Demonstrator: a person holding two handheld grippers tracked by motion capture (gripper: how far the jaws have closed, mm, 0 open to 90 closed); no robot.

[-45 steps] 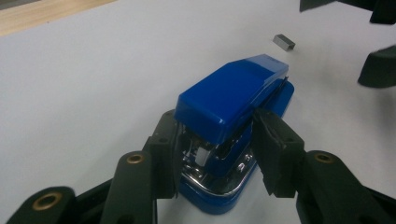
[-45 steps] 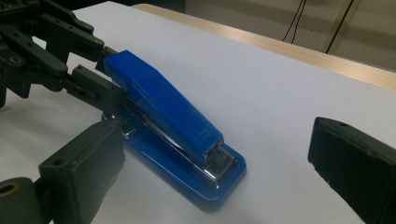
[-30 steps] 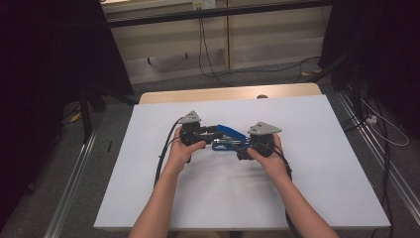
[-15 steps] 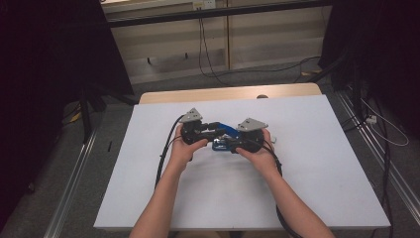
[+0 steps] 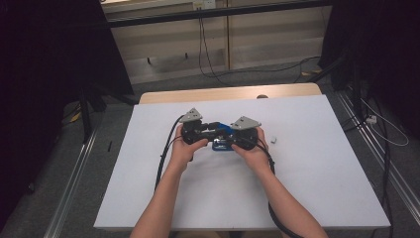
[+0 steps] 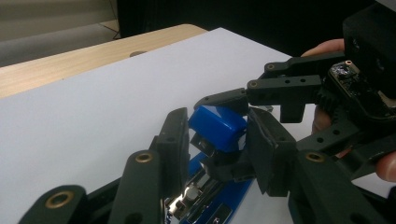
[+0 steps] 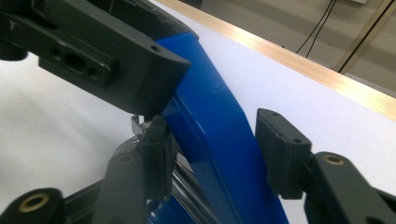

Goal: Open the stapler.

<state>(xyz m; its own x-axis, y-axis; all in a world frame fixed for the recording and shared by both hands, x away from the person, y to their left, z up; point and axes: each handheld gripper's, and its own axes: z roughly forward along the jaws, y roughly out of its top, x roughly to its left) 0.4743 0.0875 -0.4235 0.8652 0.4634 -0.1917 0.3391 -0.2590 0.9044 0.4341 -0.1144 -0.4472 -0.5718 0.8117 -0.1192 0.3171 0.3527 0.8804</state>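
Observation:
A blue stapler (image 5: 221,147) lies mid-table with its lid (image 6: 219,123) raised, and the metal magazine (image 6: 196,189) shows beneath it. My left gripper (image 5: 212,131) comes in from the left and is shut on the tip of the lid (image 7: 205,107). The right gripper (image 5: 229,139) comes from the right. Its jaws straddle the same lid a little farther down and press on both sides. One of its fingers (image 6: 224,99) rests above the lid tip. A finger (image 7: 116,60) of the left gripper crosses the top of the right gripper view.
A small white object (image 5: 275,139) lies on the white tabletop (image 5: 317,168) just right of the right hand. A wooden strip (image 5: 228,93) runs along the far edge. Cables (image 5: 166,148) trail from the left gripper toward the person.
The right gripper has moved left toward the left gripper, so the two now meet over the stapler. The left gripper has barely moved.

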